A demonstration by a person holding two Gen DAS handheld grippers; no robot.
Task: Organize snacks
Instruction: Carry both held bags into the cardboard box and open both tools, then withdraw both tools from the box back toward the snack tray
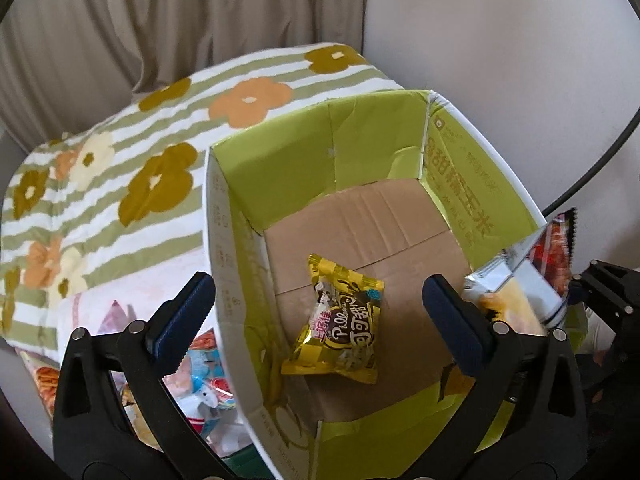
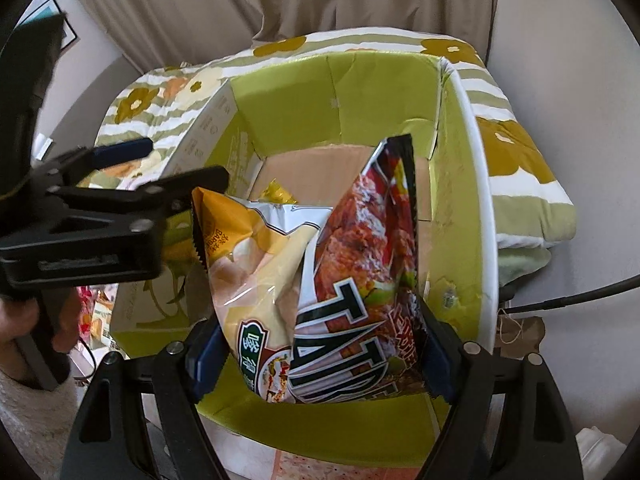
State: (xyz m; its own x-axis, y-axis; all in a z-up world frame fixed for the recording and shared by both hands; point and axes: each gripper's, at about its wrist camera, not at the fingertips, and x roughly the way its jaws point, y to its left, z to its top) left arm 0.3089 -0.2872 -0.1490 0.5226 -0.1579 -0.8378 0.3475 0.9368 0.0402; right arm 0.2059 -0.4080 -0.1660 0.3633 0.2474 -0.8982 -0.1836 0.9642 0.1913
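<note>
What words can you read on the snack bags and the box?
"Pillow", in cursive, plus Chinese characters I can only partly make out: on the yellow snack packet lying in the box.
"TATAYA", or close to it, since a fold hides part: on the red-and-white chip bag held by the right gripper.
Chinese print, upside down and too blurred to read: on the green cardboard box flap.

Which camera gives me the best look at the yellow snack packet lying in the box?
The left wrist view. There the yellow packet lies in full sight on the cardboard floor of the green box, between the open left tool. In the right wrist view only a yellow corner peeks out behind the chip bag.
</note>
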